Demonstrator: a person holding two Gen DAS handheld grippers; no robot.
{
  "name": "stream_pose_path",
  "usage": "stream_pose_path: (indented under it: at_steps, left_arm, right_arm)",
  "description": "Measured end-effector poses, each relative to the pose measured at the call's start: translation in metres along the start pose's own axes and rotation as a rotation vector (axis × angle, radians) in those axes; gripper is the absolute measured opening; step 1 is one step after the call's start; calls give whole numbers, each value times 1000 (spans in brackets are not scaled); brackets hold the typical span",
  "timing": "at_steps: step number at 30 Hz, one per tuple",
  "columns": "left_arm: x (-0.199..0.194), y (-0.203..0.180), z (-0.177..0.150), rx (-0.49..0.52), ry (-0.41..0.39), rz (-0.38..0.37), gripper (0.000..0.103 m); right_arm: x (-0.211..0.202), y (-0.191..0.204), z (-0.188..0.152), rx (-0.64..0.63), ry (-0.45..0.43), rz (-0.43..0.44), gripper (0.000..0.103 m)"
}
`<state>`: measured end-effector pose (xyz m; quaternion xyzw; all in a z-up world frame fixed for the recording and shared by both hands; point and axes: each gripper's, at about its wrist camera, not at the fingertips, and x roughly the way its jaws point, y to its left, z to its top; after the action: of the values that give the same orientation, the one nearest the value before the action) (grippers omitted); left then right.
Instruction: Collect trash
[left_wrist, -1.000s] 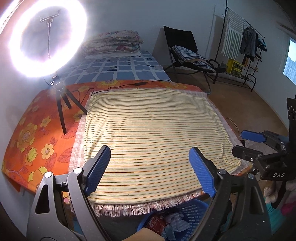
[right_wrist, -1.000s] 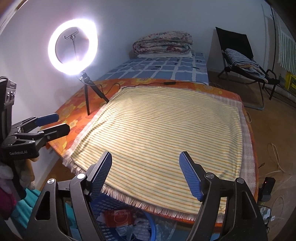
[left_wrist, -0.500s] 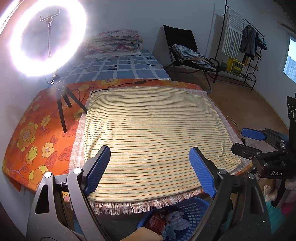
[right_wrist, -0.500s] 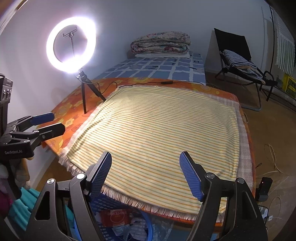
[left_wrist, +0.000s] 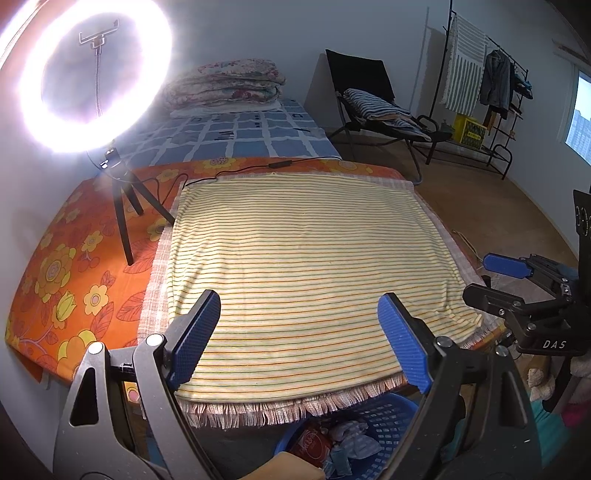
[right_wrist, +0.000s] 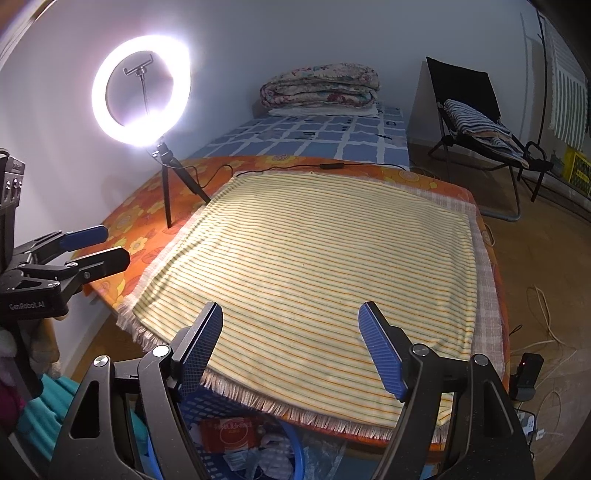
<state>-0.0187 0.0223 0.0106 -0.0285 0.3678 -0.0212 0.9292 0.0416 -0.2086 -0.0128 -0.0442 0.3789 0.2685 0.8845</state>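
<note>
A blue plastic basket (left_wrist: 384, 410) stands on the floor under the table's near edge. In it lie a red wrapper (left_wrist: 310, 446) and crumpled white paper (left_wrist: 354, 439). My left gripper (left_wrist: 297, 314) hangs open above the near part of the striped cloth (left_wrist: 303, 251), with nothing between its blue pads. The right gripper (left_wrist: 487, 280) shows at the right edge, also open. In the right wrist view my right gripper (right_wrist: 290, 317) is open and empty over the cloth (right_wrist: 314, 258). There the basket (right_wrist: 207, 408) and red wrapper (right_wrist: 232, 432) sit below, and the left gripper (right_wrist: 107, 245) is at the left.
A lit ring light (left_wrist: 92, 74) on a black tripod (left_wrist: 123, 218) stands on the orange floral cover (left_wrist: 74, 266), its cable running along the cloth's far edge. Behind are a bed with folded quilts (left_wrist: 225, 85), a black chair (left_wrist: 369, 96) and a clothes rack (left_wrist: 491, 85). Cables lie on the floor (right_wrist: 543, 314).
</note>
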Motion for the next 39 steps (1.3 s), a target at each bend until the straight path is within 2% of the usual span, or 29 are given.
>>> stream_pose_path:
  at_steps: [39]
  left_arm:
    - [2, -2, -3, -13, 23, 17, 90]
  right_arm:
    - [0, 0, -1, -2, 2, -9, 76]
